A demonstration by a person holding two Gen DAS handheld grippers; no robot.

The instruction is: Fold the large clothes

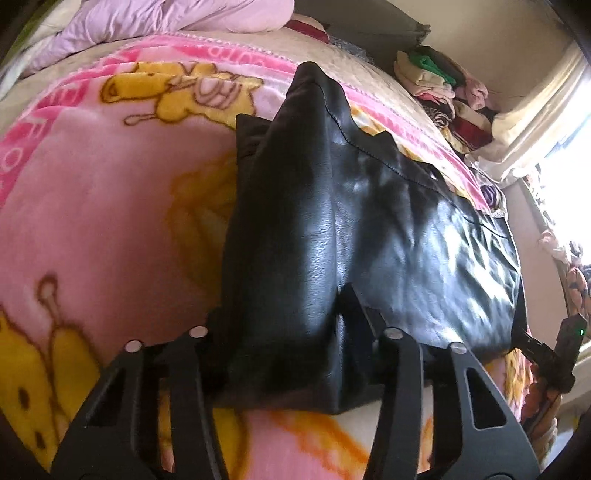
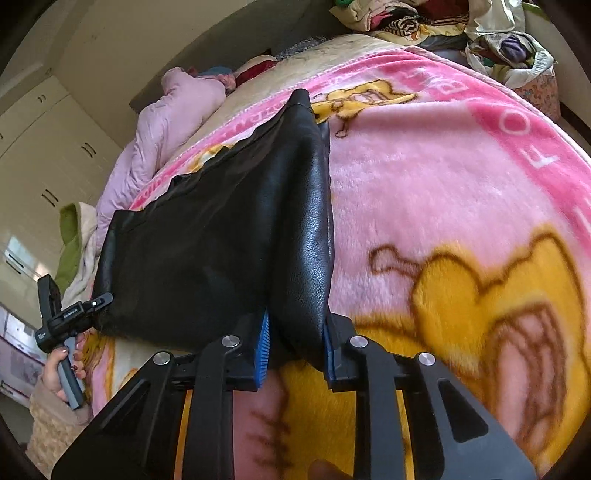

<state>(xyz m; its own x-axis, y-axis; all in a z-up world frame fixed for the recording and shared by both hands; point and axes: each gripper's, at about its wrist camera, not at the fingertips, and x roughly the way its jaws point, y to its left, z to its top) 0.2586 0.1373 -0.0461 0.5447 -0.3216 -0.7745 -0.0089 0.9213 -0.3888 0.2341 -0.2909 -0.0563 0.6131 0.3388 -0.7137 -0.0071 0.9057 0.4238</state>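
Observation:
A black leather garment [image 1: 369,221] lies part folded on a pink cartoon blanket [image 1: 92,203]. In the left wrist view my left gripper [image 1: 284,317] is shut on a thick fold at the garment's near edge. Its right finger [image 1: 354,306] presses the leather, and its left finger is mostly hidden behind the fold. In the right wrist view my right gripper [image 2: 295,341] is shut on the other near corner of the garment [image 2: 221,240], with its blue pads [image 2: 263,339] squeezing a leather ridge. The left gripper's handle [image 2: 59,321], held by a hand, shows at the garment's far left corner.
The blanket [image 2: 424,203] covers a bed. A lilac quilt [image 1: 166,22] is bunched at the head end. A pile of mixed clothes [image 1: 443,92] sits beside the bed by a bright window [image 1: 569,147]. White wardrobe doors [image 2: 44,147] stand beyond the bed.

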